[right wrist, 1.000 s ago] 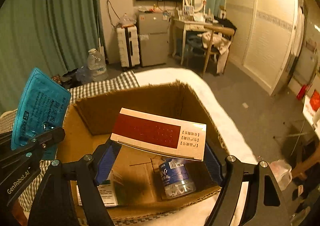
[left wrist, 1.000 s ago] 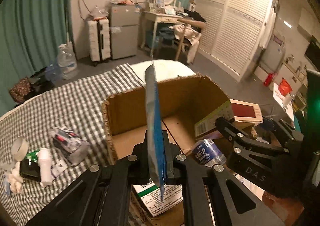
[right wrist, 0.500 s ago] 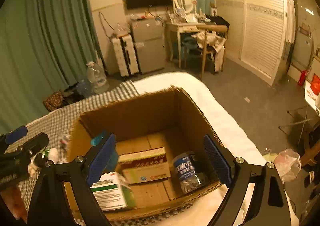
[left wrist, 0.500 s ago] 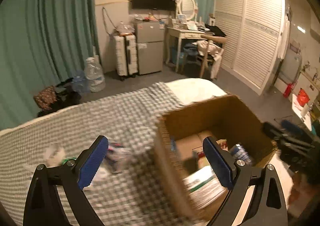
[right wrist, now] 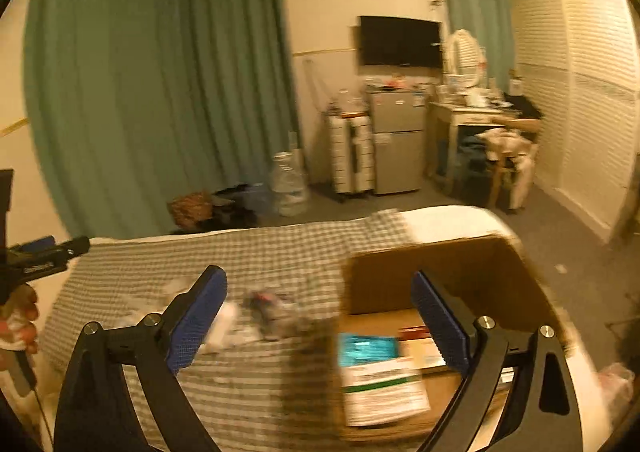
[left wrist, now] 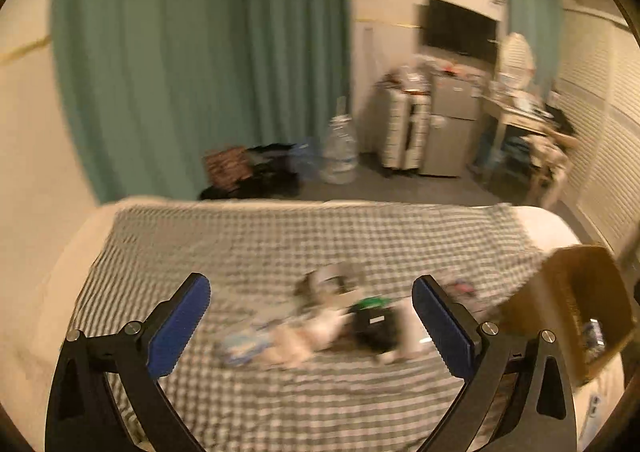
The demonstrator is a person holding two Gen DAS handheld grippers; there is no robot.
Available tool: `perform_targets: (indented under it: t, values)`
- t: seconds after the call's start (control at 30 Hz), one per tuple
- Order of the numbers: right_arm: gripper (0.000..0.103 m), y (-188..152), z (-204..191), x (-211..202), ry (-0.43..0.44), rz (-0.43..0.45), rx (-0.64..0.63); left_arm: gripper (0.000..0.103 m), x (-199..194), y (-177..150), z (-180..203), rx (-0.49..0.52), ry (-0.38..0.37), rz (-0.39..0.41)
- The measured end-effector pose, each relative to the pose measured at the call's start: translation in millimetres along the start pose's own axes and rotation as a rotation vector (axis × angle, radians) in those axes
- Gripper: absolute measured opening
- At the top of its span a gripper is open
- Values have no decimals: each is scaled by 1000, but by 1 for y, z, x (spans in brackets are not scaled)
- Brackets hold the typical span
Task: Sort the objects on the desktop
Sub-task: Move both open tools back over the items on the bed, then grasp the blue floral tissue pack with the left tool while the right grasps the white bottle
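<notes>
Both claws are empty. The left claw (left wrist: 310, 326) is released, its jaws opening with nothing pressed between the blue pads, and the right claw (right wrist: 320, 324) is likewise released and opening. The remaining clutter (left wrist: 320, 316) lies on the checked bedspread (left wrist: 280, 244) directly ahead of and just below the left claw, within the span of its jaws; the heap runs roughly crosswise to the claw's pointing line. The left claw is judged the nearer one. From the right claw the same clutter (right wrist: 264, 314) lies ahead to the left, while the cardboard box (right wrist: 448, 264) sits ahead to the right, holding a teal packet (right wrist: 368, 348) and a white-and-green carton (right wrist: 384, 392). In the left view the box (left wrist: 568, 292) stands at the right edge, partly cut off. Motion blur prevents identification of single items in the heap.
</notes>
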State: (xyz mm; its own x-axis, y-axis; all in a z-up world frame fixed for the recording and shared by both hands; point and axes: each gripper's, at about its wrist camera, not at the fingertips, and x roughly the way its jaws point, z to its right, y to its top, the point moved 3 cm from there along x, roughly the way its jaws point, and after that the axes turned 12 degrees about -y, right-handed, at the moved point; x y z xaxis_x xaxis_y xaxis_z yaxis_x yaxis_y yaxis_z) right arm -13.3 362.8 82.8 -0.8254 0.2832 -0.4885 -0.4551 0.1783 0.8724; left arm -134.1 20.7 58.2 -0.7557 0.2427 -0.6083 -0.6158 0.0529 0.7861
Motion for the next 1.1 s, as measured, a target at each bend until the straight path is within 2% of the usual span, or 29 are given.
perform_targets:
  t: [0.13, 0.17, 0.33, 0.43, 0.5, 0.53, 0.57, 0.6, 0.7, 0.8, 0.97, 1.1]
  values:
    - [94, -27, -56, 24, 60, -19, -17, 103, 14, -44, -65, -82, 180, 37]
    - [94, -37, -69, 31, 60, -18, -20, 103, 18, -56, -75, -106, 200, 48]
    - [94, -93, -123, 68, 18, -16, -8, 103, 64, -110, -108, -206, 183, -24]
    - [94, -129, -138, 89, -9, -28, -28, 103, 94, -138, -109, -207, 172, -73]
    - [94, -142, -145, 107, -20, -85, -89, 103, 118, -144, -111, -233, 138, -151]
    - [94, -143, -149, 115, -25, -99, -115, 103, 124, -144, -112, -239, 101, -142]
    - [94, -143, -151, 122, -34, -97, -132, 103, 127, -144, -113, -239, 98, -130]
    - [94, -142, -152, 128, -41, -93, -138, 103, 133, -142, -117, -250, 127, -124]
    - [94, -143, -148, 148, -38, -128, -82, 103, 148, -145, -120, -283, 106, -136]
    - [94, -144, -150, 171, -27, -178, -8, 103, 164, -148, -119, -274, 117, -156]
    - [94, -143, -169, 197, -21, -181, 7, 103, 173, -135, -120, -252, 134, -81]
    - [94, -148, -182, 216, -26, -199, -17, 103, 186, -134, -120, -268, 94, -94]
